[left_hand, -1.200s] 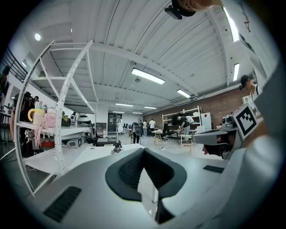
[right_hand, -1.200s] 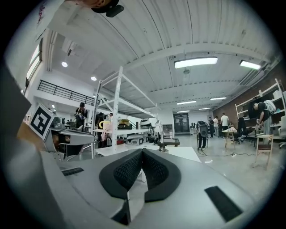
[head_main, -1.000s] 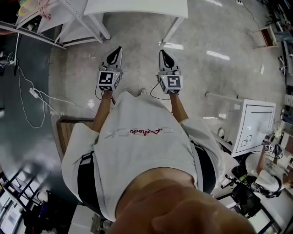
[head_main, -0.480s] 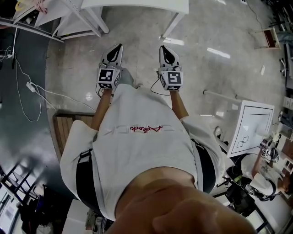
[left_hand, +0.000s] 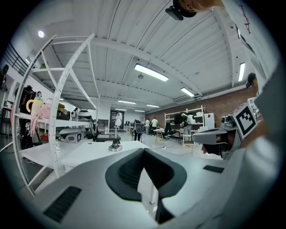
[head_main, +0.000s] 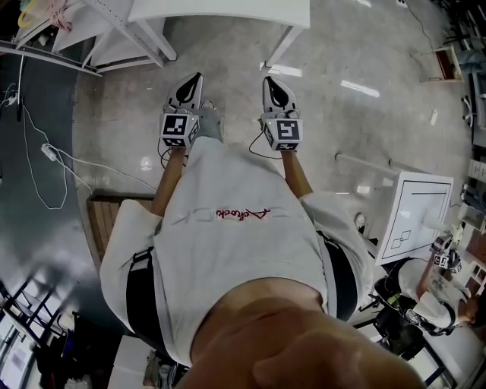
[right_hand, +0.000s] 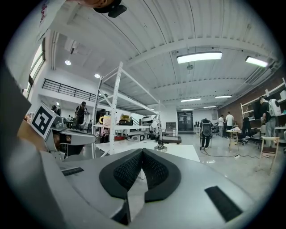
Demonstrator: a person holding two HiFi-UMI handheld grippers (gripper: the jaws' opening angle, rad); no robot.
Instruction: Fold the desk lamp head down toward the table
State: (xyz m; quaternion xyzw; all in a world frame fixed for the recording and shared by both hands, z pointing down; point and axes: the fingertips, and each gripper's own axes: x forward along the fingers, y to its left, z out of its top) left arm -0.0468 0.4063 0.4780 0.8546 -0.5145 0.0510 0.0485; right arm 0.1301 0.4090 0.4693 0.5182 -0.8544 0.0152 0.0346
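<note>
The desk lamp (left_hand: 115, 144) stands upright on a white table (left_hand: 89, 154) some way ahead of me. It is small, with a round base and a thin stem. The right gripper view shows the same lamp (right_hand: 159, 144) on the table (right_hand: 178, 152). In the head view only the table's near edge (head_main: 220, 11) shows, at the top. My left gripper (head_main: 197, 78) and right gripper (head_main: 267, 80) are held side by side in front of the person's body, over the floor, pointing at the table. Both are shut with nothing between the pads, as seen in the left gripper (left_hand: 143, 150) and right gripper (right_hand: 142, 151) views.
A white metal rack (left_hand: 67, 89) with shelves of clutter stands left of the table. A cable with a plug (head_main: 45, 148) lies on the floor at the left, near a wooden pallet (head_main: 106, 216). A white board (head_main: 414, 213) stands at the right. People stand far back in the hall.
The person has stepped forward: a knee now shows between the grippers in the head view. Both grippers stay shut, side by side.
</note>
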